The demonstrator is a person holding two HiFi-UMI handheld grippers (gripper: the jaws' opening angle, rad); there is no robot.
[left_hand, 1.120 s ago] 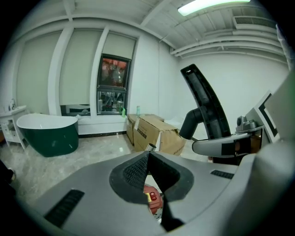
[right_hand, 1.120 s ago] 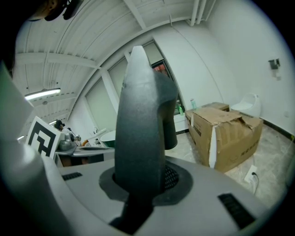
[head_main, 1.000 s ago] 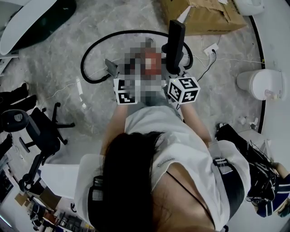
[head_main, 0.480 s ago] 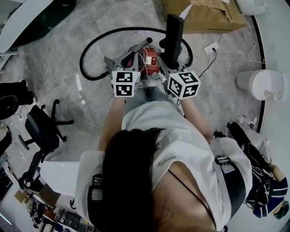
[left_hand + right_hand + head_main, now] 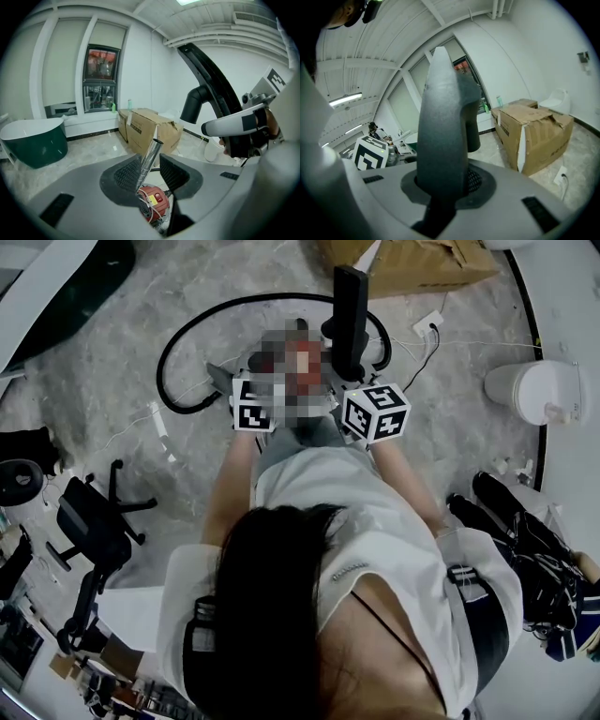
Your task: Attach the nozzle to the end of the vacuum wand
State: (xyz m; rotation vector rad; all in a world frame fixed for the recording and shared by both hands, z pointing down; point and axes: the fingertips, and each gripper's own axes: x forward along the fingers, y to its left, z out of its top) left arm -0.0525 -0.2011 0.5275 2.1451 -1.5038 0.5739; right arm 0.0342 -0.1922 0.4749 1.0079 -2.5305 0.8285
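The left gripper (image 5: 151, 165) is opening its jaws around the shiny metal vacuum wand (image 5: 152, 152), which stands between them above the red vacuum body (image 5: 152, 202), its end bare. The right gripper (image 5: 443, 180) is clenched on the dark grey plastic nozzle (image 5: 440, 112), held up near the wand. Joining seems in hand: next, the nozzle's socket must line up with the wand's end and push on.
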